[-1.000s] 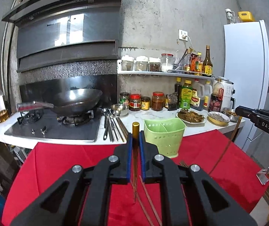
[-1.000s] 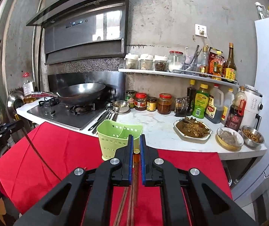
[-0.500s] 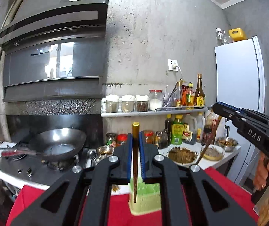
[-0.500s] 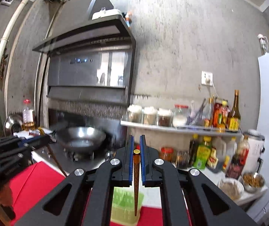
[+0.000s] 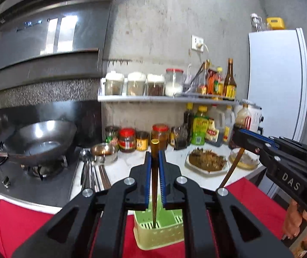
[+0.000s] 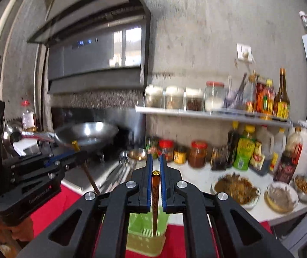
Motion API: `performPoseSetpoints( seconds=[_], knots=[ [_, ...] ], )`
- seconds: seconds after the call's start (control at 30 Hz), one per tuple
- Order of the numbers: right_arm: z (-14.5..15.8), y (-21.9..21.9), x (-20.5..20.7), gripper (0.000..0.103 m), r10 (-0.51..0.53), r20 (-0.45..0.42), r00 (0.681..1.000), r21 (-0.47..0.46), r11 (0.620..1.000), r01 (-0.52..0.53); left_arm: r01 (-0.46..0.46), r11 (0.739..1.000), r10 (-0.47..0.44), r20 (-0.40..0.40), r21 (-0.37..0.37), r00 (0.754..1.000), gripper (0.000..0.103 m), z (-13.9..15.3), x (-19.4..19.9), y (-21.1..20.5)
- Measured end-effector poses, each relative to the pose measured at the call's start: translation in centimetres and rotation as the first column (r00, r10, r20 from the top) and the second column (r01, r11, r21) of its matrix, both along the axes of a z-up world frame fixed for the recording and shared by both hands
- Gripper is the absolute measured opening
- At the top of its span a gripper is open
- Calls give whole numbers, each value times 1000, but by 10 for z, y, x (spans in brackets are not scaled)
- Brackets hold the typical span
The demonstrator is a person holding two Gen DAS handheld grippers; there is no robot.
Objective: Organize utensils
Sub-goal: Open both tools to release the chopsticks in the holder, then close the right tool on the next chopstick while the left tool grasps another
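A light green slotted basket (image 5: pixel 160 234) stands on the red cloth (image 5: pixel 13 221) at the counter's edge. My left gripper (image 5: pixel 154 153) is shut on a brown chopstick (image 5: pixel 154 182), whose tip reaches down into the basket. In the right wrist view my right gripper (image 6: pixel 155 157) is over the same basket (image 6: pixel 147 238). Its jaws are opening, and a second brown chopstick (image 6: pixel 155 193) stands between them, tip in the basket. The right gripper (image 5: pixel 239 133) also shows at the right of the left wrist view, and the left gripper (image 6: pixel 78 154) at the left of the right wrist view.
Several metal spoons and chopsticks (image 5: pixel 91 172) lie on the white counter beside a wok (image 5: pixel 39 142) on the stove. Jars, bottles and a plate of food (image 5: pixel 206 160) line the back. A white fridge (image 5: pixel 278 81) stands right. A hand (image 5: pixel 291 221) holds the right gripper.
Both grippers lifted their chopsticks off the red cloth and came forward over the green basket. The chopstick tips now point down into it. The right jaws have parted a little.
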State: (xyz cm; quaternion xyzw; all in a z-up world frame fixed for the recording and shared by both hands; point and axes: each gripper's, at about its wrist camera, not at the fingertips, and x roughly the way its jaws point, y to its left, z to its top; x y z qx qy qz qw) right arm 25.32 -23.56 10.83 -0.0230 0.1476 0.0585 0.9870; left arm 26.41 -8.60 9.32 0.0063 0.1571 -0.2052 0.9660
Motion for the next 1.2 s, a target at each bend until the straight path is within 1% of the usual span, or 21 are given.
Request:
performPoseSetpoints(
  seconds=[0.03,0.07,0.1,0.13,0.2,0.27,0.3,0.4,0.47,0.53,0.6,0.63,0.73,0.83,0.93,1.0,1.13,1.2],
  knots=[
    [-3,-2,-2,31,-6,-9,1000,6,1000,6,-1,1000,1,-8,5,1000,12,-2,0,0],
    [-5,-5,-7,49,-13,-14,1000,13,1000,13,-5,1000,5,-16,10,1000,25,-2,-5,3],
    [-5,-7,-14,53,-22,-14,1000,16,1000,22,-12,1000,12,-8,7,1000,37,1,-10,6],
    [-5,-9,-22,53,-31,-16,999,16,999,31,-17,1000,17,7,2,1000,40,4,-19,10],
    [-4,-11,-39,53,-38,-21,999,17,999,39,-26,1000,26,30,2,999,40,13,-35,17],
    [-7,-15,-65,53,-52,-34,998,17,998,53,-52,999,52,52,5,997,40,21,-58,27],
    [-11,-17,-79,53,-53,-46,998,17,998,54,-64,998,63,60,6,996,42,24,-70,32],
    [-28,-20,-110,53,-56,-92,994,15,998,58,-124,991,121,62,43,991,47,17,-110,46],
    [-48,-22,-133,53,-45,-138,989,20,999,48,-161,983,158,33,85,987,47,-1,-134,54],
    [-69,-21,-153,53,-44,-177,983,13,999,46,-167,980,170,-15,111,985,47,-23,-152,62],
    [-94,-20,-175,53,-48,-215,975,-1,999,48,-171,975,184,-85,141,979,47,-51,-169,69],
    [-102,-19,-181,53,-48,-227,973,-4,999,49,-174,973,192,-118,152,974,47,-64,-174,72],
    [-129,-17,-201,53,-51,-273,961,-5,999,52,-171,972,209,-254,162,944,47,-110,-185,82],
    [-149,-16,-217,53,-58,-303,951,-7,998,58,-169,972,216,-329,166,919,47,-141,-195,88],
    [-163,-16,-226,53,-64,-326,943,-5,998,66,-160,974,213,-392,163,895,47,-159,-200,89],
    [-170,-16,-228,53,-69,-341,938,2,997,74,-139,979,191,-435,150,880,47,-167,-203,87],
    [-180,-18,-230,53,-72,-363,929,22,996,86,-98,981,166,-466,168,869,47,-177,-208,75],
    [-182,-20,-229,53,-74,-370,926,34,995,93,-64,985,136,-488,161,862,47,-182,-208,68]
  ],
)
